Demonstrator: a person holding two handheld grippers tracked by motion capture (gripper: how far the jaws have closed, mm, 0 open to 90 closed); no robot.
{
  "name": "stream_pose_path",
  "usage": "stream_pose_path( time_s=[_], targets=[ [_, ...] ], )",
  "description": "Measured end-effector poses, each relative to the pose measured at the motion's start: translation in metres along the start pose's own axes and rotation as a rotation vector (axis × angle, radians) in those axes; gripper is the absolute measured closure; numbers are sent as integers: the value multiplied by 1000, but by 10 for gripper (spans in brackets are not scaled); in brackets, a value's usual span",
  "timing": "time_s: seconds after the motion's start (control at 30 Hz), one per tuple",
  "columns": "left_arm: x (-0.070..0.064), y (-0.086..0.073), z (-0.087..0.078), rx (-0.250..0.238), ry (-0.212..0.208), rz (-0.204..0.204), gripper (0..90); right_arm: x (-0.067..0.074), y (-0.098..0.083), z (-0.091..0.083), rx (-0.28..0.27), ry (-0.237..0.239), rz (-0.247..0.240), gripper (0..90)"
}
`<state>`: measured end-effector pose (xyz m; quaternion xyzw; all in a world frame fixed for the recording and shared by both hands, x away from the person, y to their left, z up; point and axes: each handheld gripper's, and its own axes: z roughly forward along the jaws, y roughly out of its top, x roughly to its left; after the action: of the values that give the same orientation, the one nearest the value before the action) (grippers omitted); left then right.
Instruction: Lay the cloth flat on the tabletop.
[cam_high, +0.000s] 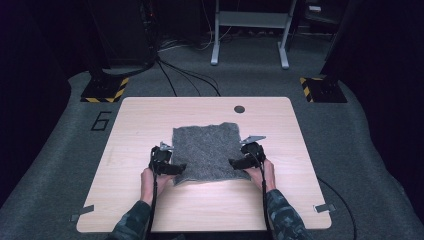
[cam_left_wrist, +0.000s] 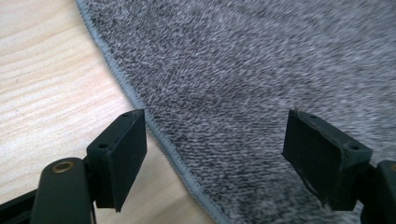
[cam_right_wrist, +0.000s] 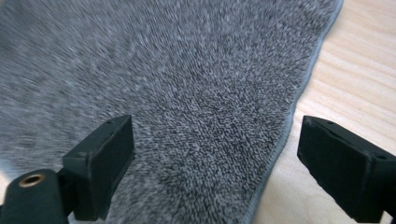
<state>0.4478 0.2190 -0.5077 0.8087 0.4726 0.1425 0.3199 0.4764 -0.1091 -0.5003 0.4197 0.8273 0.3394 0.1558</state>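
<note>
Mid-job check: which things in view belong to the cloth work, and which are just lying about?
In the job:
- grey cloth, flat on the table
- left tongs, open at its near-left corner
- right tongs, open at its near-right corner

Lying about:
- hazard-striped floor plates
- floor cables
- white frame legs

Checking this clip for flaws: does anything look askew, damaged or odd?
Nothing stands out. The grey towel lies flat on the wooden table, slightly skewed, hem intact. The left gripper and right gripper are open over its near corners.

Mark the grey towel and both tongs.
grey towel (cam_high: 206, 150), high view, middle of the cloth.
left tongs (cam_left_wrist: 215, 154), left gripper view, midway between the open jaws.
right tongs (cam_right_wrist: 215, 161), right gripper view, midway between the open jaws.
</note>
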Motion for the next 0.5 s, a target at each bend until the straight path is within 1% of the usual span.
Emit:
stream_pose_path(
  time_s=[0.03,0.1,0.13,0.17,0.2,0.23,0.3,0.33,0.37,0.43,0.5],
  targets=[
    [-1,0,1,10,8,5,209,0,0,3,10,-1,-3,94],
    [-1,0,3,19,18,29,203,0,-1,8,29,-16,-9,90],
    [-1,0,5,22,22,26,205,0,-2,9,36,-25,-16,89],
    [-1,-1,5,27,36,31,199,-1,-3,10,44,-27,-28,89],
    [-1,-1,6,36,37,43,200,-1,-3,10,47,-26,-24,89],
    [-1,-2,7,28,46,46,199,0,-4,10,50,-28,-25,89],
    [-1,-2,6,38,54,65,198,0,-5,10,52,-33,-26,89],
    [-1,-2,7,39,53,65,198,-1,-6,9,55,-33,-35,89],
    [-1,-2,7,36,51,67,198,0,-7,10,60,-46,-40,89],
    [-1,-2,7,33,52,72,194,0,-11,10,67,-49,-34,89],
    [0,-1,8,34,52,81,190,-3,-15,10,63,-38,-17,88]
  ],
)
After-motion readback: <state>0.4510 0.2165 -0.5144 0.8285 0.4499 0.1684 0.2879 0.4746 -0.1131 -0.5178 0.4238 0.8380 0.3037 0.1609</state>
